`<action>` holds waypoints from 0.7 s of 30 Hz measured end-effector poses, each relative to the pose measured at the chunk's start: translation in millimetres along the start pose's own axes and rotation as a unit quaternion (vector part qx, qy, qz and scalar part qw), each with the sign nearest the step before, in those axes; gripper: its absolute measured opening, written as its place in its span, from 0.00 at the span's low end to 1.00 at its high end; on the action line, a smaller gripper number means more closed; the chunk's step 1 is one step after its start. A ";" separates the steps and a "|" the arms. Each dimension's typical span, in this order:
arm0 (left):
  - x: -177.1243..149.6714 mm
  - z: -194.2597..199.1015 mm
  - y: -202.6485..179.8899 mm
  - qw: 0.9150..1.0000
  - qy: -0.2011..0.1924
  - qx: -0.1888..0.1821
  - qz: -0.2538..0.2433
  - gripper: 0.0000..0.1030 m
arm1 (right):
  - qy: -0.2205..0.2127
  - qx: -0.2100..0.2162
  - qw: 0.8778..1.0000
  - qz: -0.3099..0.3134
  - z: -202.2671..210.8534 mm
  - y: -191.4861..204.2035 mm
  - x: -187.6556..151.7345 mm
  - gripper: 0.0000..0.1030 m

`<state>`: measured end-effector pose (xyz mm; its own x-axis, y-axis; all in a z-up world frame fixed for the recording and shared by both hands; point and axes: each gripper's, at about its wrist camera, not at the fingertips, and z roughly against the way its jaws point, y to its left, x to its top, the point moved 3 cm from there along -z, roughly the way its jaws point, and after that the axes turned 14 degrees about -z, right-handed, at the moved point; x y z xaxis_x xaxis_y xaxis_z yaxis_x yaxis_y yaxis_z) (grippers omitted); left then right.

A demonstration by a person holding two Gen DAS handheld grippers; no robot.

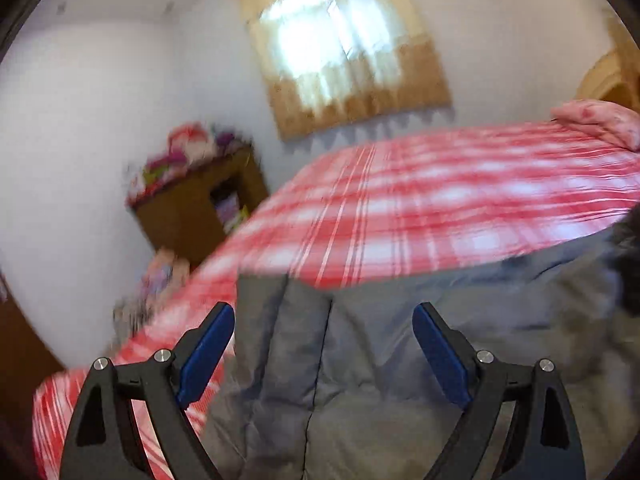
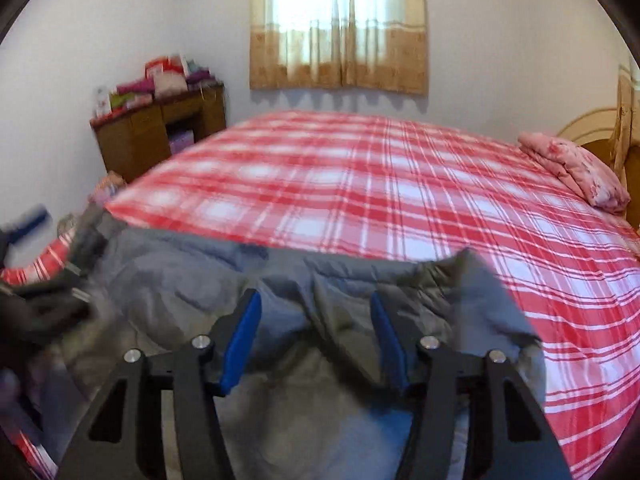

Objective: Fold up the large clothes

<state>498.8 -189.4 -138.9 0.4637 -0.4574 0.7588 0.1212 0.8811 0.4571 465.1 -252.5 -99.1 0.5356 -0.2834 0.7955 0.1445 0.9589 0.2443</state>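
Note:
A large grey quilted garment (image 1: 360, 360) lies on the near edge of a bed with a red and white plaid cover (image 1: 440, 200). My left gripper (image 1: 324, 320) is open, its blue pads apart above the garment's left part, holding nothing. In the right wrist view the same grey garment (image 2: 192, 280) spreads across the bed's near side on the plaid cover (image 2: 380, 192). My right gripper (image 2: 316, 308) is open over a bunched fold of the grey cloth. The left gripper shows blurred at the left edge (image 2: 32, 220).
A pink folded pillow or quilt (image 2: 572, 172) lies at the bed's far right by a wooden headboard (image 2: 596, 136). A brown cabinet (image 2: 160, 132) stacked with folded fabrics stands against the far left wall. A curtained window (image 2: 340, 24) is behind the bed.

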 end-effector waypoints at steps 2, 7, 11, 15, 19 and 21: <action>-9.7 -23.0 2.5 0.999 0.039 -0.009 0.030 0.89 | -0.025 0.002 1.000 0.000 11.3 1.3 1.5 0.75; -21.2 -50.6 -1.8 0.996 0.072 -0.021 0.057 0.89 | -0.012 -0.017 0.997 0.076 -1.0 24.0 -3.9 0.45; -24.6 -59.9 -5.5 0.995 0.077 -0.011 0.060 0.89 | 0.046 -0.044 0.997 0.053 -44.4 6.6 -9.7 0.43; -27.9 -73.3 0.2 0.992 0.093 -0.015 0.082 0.89 | 0.075 -0.056 0.995 0.038 -66.4 -9.3 -23.1 0.43; -33.2 -79.6 4.0 0.989 0.099 -0.033 0.101 0.91 | 0.076 -0.049 0.996 0.008 -69.5 -22.2 -29.8 0.43; -33.2 -84.3 -0.5 0.989 0.104 -0.039 0.098 0.91 | 0.076 -0.047 0.996 0.004 -70.3 -24.5 -32.9 0.43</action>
<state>557.3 -164.6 -203.5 0.6537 -0.2501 0.7142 0.0749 0.9605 0.2678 502.4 -265.6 -170.3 0.6559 -0.2776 0.7019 0.2136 0.9602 0.1801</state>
